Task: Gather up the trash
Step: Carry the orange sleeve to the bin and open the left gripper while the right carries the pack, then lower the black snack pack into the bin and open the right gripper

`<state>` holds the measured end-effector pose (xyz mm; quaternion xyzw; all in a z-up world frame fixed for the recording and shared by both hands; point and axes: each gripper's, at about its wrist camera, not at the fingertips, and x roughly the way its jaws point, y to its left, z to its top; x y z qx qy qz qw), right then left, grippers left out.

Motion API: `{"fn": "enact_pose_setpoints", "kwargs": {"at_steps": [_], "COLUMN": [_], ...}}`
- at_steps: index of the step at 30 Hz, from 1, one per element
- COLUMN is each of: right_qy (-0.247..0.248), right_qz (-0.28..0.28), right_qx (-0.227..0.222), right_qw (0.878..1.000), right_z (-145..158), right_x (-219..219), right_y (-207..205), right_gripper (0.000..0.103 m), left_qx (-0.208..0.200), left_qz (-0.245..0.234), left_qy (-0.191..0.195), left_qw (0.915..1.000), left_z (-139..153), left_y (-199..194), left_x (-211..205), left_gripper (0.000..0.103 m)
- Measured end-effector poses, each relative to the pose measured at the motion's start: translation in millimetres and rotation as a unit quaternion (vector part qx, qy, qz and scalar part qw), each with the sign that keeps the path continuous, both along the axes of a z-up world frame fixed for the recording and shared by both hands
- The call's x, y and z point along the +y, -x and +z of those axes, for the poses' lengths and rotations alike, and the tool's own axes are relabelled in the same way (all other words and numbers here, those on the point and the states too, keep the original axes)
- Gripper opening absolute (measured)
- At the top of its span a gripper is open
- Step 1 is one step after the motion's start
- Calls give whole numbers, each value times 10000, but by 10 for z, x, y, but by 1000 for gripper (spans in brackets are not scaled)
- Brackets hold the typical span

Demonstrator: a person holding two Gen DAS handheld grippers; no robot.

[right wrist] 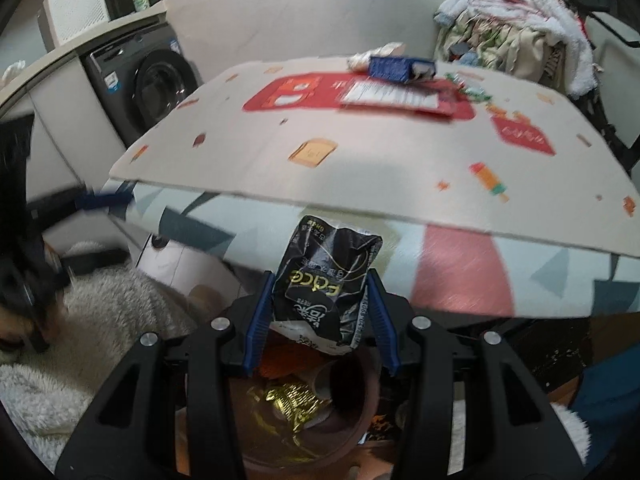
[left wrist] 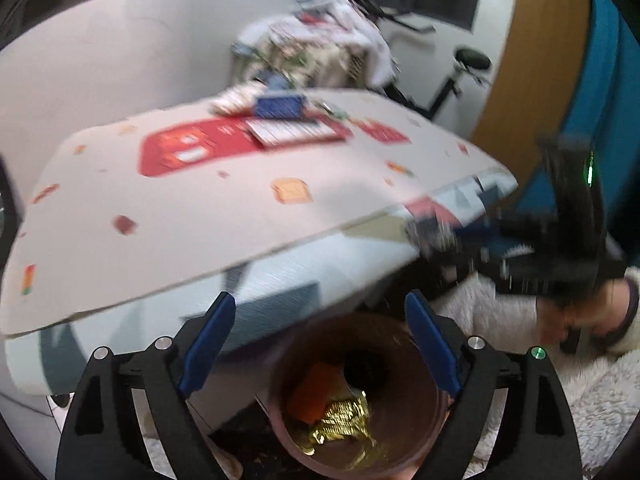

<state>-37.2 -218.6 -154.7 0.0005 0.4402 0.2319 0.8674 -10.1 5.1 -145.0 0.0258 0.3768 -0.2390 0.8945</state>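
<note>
Above brown bin, black wrapper (crumpled), pinched by right gripper

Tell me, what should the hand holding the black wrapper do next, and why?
Probably open the right gripper and drop the black wrapper. It hangs pinched right above the brown bin, which already holds gold foil.

Left gripper spread wide; right gripper clamped (fingers tilted inward).
</note>
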Motion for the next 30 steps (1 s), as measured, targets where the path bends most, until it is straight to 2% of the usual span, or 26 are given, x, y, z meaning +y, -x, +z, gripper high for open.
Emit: {"fn": "enact_pose_setpoints", "kwargs": {"at_steps": [5,12,19,23,30], "right_qy": [-68,171,538,630,642], "right_qz": [411,876,967,897,765], "right_qx": [268,584,813,869,881], "right_qw": [9988,9943,9905,9902,9911], "right_z": [-172,-448,-785,-843,-847], "right_x": [239,550,700,704,666], "right_y": [104,129,90,75,48], "right_gripper": [47,47,47,48,52], "left_qx": [-358,-543,-365,-304,-251], "left_qz": [420,768,676,718,874], "left_qy": [-73,-114,-74,-135,-28], "left_qw": [9984,9955,9970,9969,9959], "left_z": [96,49,-73,-129,-142], "left_y": [76,170,79,34,16], "left_x": [230,348,289,259,332], "left_gripper": [86,90,90,90,90]}}
